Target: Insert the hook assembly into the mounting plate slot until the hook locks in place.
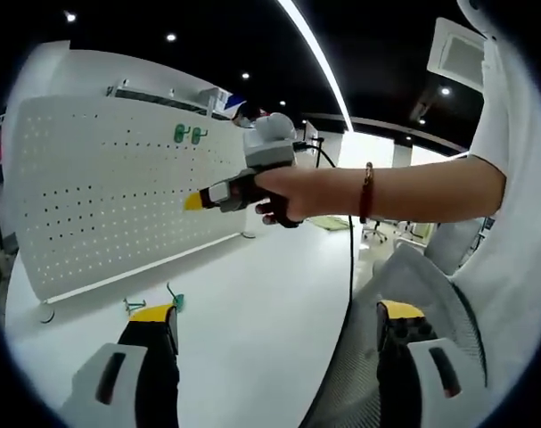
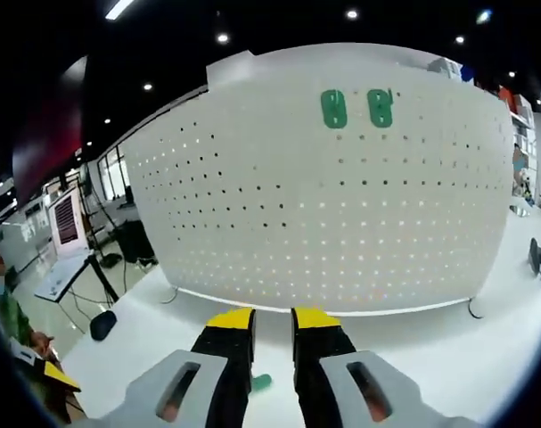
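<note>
Smooth white table [image 1: 252, 303] has plenty of room before the perforated pegboard [image 2: 341, 205]; my left gripper [image 1: 279, 325] gapes wide, right gripper [image 2: 272, 325] narrow, empty.

Bright, even indoor light from ceiling spots and a long LED strip [image 1: 315, 49] overhead, ahead of the left gripper. White pegboard [image 2: 341, 205] and table [image 1: 252, 303] glow w/ mild glare; shadows soft, faint. Heavy fisheye bowing at edges. Centre sharp, periphery slightly smeared; background windows blown out.
</note>
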